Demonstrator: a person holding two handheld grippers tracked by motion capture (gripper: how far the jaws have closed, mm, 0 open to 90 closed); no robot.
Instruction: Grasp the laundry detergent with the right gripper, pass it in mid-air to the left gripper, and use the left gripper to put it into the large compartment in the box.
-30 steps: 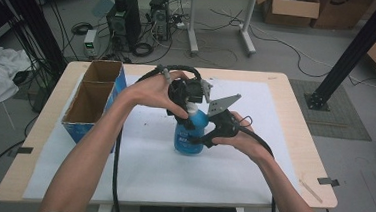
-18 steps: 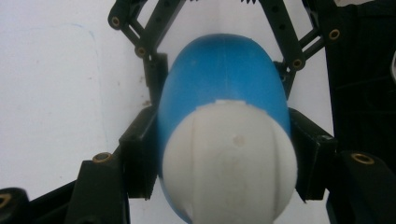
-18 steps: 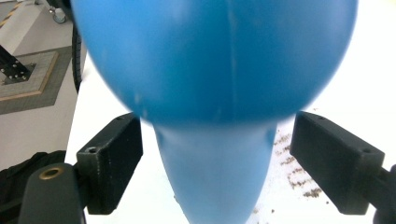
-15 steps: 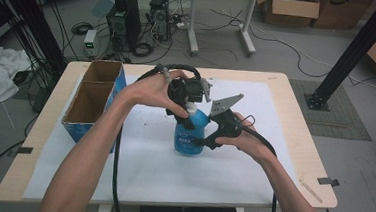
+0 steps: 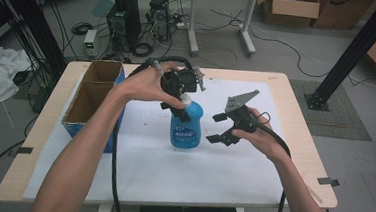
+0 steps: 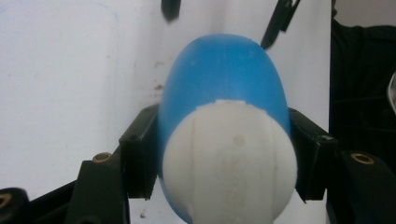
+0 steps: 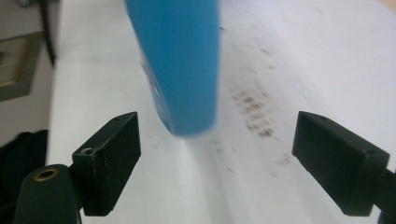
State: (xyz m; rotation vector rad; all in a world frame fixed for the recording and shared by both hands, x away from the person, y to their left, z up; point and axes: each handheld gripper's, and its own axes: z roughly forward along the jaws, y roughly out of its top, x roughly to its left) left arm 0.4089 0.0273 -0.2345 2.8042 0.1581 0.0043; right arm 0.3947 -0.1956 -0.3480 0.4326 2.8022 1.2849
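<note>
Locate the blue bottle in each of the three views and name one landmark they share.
High view: the blue bottle stands upright at the table's middle, the left gripper shut on its top.
Left gripper view: it sits at centre, seen from above, white cap nearest, a jaw pressed on each side.
Right gripper view: its blue body hangs from the top edge, left of centre, ahead of the open jaws.
Shared landmark: the stained white sheet under it.

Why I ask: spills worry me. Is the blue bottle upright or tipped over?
Upright. The blue bottle stands on its base on the white sheet, its white cap on top, clamped by the left gripper.
</note>
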